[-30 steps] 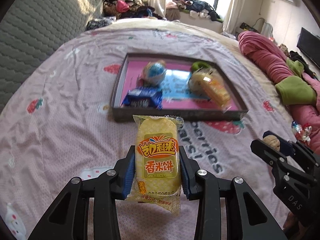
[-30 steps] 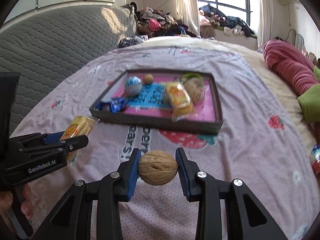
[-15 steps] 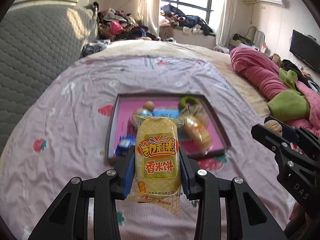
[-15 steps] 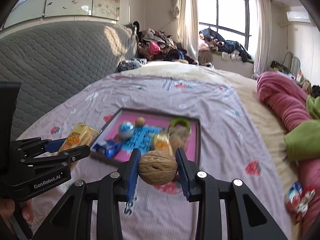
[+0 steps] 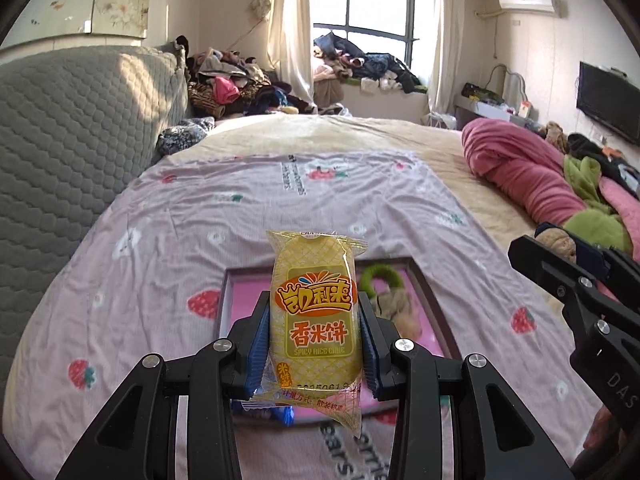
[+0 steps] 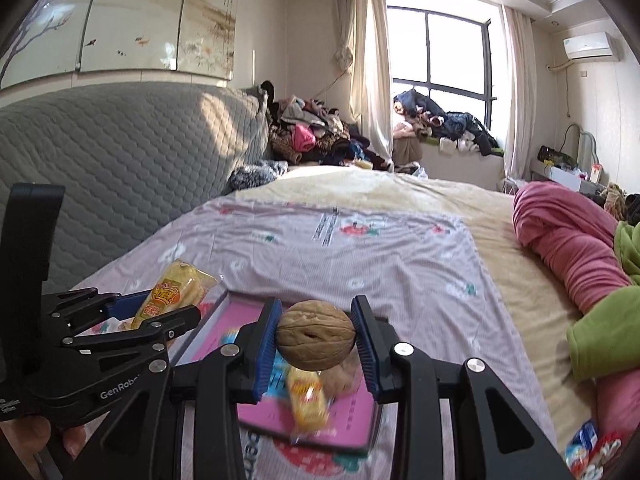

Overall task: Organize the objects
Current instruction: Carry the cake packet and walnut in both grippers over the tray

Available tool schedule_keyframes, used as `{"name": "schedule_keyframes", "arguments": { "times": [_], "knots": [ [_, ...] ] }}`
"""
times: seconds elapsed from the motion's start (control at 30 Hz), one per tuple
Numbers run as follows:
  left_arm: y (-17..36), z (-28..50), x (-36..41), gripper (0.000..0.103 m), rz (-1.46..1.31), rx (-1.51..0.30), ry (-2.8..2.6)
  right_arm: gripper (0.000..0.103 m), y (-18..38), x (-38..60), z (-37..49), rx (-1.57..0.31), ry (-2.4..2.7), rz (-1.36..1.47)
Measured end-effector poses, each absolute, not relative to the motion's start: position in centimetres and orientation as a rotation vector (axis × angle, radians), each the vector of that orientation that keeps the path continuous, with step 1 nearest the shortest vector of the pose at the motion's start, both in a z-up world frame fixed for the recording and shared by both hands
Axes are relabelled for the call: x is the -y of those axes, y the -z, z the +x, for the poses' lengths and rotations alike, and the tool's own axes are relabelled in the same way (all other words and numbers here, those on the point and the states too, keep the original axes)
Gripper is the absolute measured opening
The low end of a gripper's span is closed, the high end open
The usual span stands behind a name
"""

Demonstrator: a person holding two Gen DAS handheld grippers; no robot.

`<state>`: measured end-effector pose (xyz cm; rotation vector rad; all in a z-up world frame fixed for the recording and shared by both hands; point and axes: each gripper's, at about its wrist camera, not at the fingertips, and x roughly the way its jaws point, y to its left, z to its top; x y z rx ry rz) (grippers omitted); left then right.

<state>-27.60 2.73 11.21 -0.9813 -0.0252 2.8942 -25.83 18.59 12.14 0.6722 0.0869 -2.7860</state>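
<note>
left hand-held gripper (image 5: 315, 340): clamped tight on a yellow rice cake pkt (image 5: 314, 324), blue pads squeezing both sides, pkt standing upright w/ its top end sticking out past the fingertips. Held up in the air above the tray.

right hand-held gripper (image 6: 316, 338): pinched on a walnut (image 6: 315, 335), one pad on each side, nut sits right at the tips. Also up in the air, over the near part of the tray.

tray (image 5: 430, 292): dark frame, pink bottom, lying flat on the bed, below both grippers.

in the tray: another yellow snack pkt (image 6: 307, 396), a green ring thing (image 5: 380, 276) at the far right, a brownish lump next to it (too blurry, cant tell what), something blue (image 5: 276, 410) at the near left, mostly hidden behind the left gripper.

bed (image 5: 192, 248): pinkish sheet w/ strawberry print, grey quilted headboard (image 6: 120, 168) on the left.

right side of bed: rolled pink blanket (image 6: 568, 248) w/ a green one (image 6: 608, 328) beside it, well apart from the tray.

person: just fingers (image 6: 28, 432) showing under the left gripper's handle.
</note>
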Motion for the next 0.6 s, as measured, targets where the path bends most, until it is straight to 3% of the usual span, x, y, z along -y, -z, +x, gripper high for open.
{"name": "schedule_keyframes", "arguments": {
  "times": [0.2,0.6],
  "knots": [
    [-10.2,-29.9,-3.2,0.040,-0.938,0.042,-2.888,0.037,-10.4,-19.4,-27.9,-0.033,2.801,0.646],
    [-2.8,-31.9,-3.8,0.040,-1.041,0.007,-2.879,0.037,-3.9,-19.4,-30.7,-0.048,2.781,0.758]
  ]
}}
